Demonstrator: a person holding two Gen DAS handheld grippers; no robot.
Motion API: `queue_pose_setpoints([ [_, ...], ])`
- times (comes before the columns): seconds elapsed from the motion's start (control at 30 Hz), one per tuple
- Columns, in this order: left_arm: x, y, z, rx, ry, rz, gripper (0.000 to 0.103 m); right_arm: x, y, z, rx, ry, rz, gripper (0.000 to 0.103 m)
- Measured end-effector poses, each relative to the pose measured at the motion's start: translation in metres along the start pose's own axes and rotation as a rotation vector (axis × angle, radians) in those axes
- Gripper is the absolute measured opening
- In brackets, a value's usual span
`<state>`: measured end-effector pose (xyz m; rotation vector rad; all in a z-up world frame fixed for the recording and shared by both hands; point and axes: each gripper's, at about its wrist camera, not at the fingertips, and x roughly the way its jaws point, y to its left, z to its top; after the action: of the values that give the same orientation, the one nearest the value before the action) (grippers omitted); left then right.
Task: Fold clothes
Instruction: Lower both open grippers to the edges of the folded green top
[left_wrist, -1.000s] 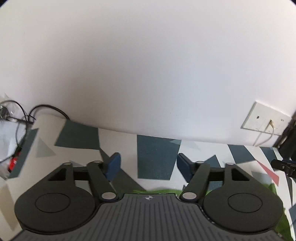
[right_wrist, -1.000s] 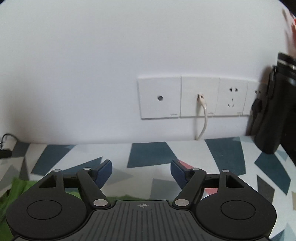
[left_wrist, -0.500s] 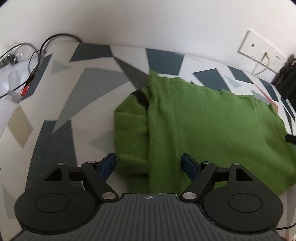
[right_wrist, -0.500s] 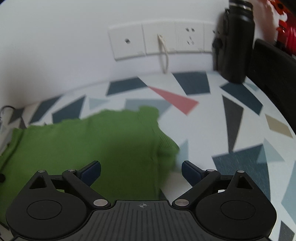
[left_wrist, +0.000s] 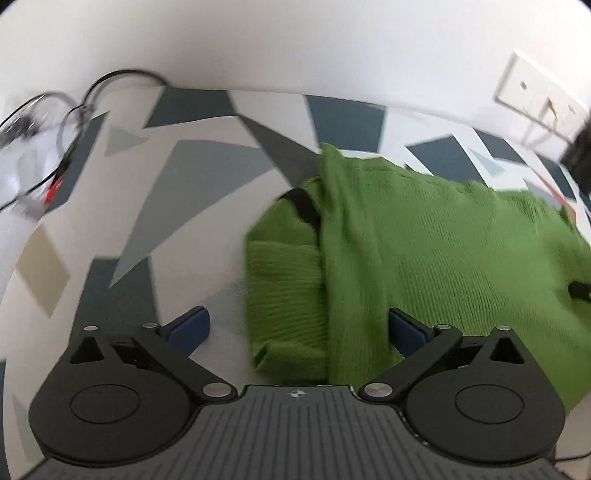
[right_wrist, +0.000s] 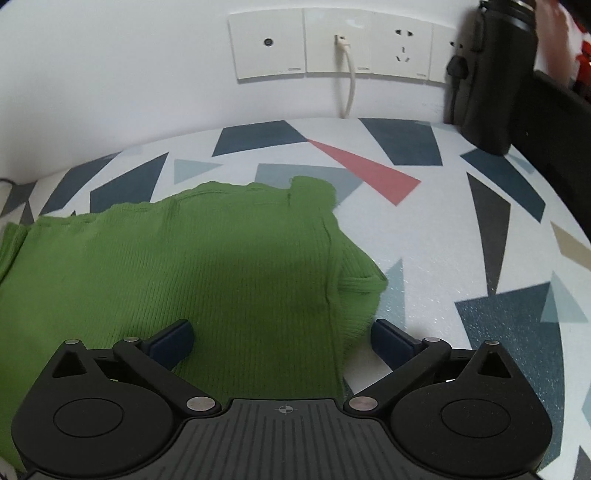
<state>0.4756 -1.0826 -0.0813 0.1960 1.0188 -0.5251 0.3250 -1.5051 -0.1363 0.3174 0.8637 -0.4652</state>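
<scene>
Green ribbed garment (right_wrist: 207, 266) flat; both claws gaping above.

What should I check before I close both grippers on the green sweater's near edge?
1. Left gripper open: ok, jaws spread wide.
2. Right gripper open: ok, jaws spread wide.
3. Fabric between the left jaws: ok, the folded sleeve side of the green sweater lies in the gap.
4. Fabric between the right jaws: ok, the sweater's right seam and sleeve edge run through the gap.
5. Pads low enough to pinch the cloth: cannot tell, height above the patterned table is unclear.
6. Clutter near the grasp: ok, the black bottle and the cables sit apart from the sweater.
</scene>
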Motion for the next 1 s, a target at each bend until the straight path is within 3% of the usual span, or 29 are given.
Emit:
queue_pose_setpoints([
  [0.2, 0.004, -0.015, 0.005, -0.014, 0.002, 0.01, 0.103, 0.002, 0.001, 0.0, 0.014, -0.017, -0.018, 0.102],
  [0.33, 0.002, -0.032, -0.001, 0.06, 0.017, -0.013, 0.103, 0.004, 0.003, 0.0, 0.024, -0.024, -0.036, 0.102],
  [0.5, 0.0, -0.032, -0.004, 0.06, 0.011, -0.021, 0.103, 0.004, 0.004, -0.002, 0.031, -0.036, -0.048, 0.102],
  [0.8, -0.005, -0.03, -0.009, 0.058, 0.015, -0.045, 0.099, 0.001, 0.002, 0.001, 0.006, 0.01, -0.004, 0.102],
  [1.0, -0.004, -0.029, -0.009, 0.061, 0.045, 0.0, 0.103, -0.002, -0.011, -0.001, 0.03, 0.014, -0.022, 0.102],
])
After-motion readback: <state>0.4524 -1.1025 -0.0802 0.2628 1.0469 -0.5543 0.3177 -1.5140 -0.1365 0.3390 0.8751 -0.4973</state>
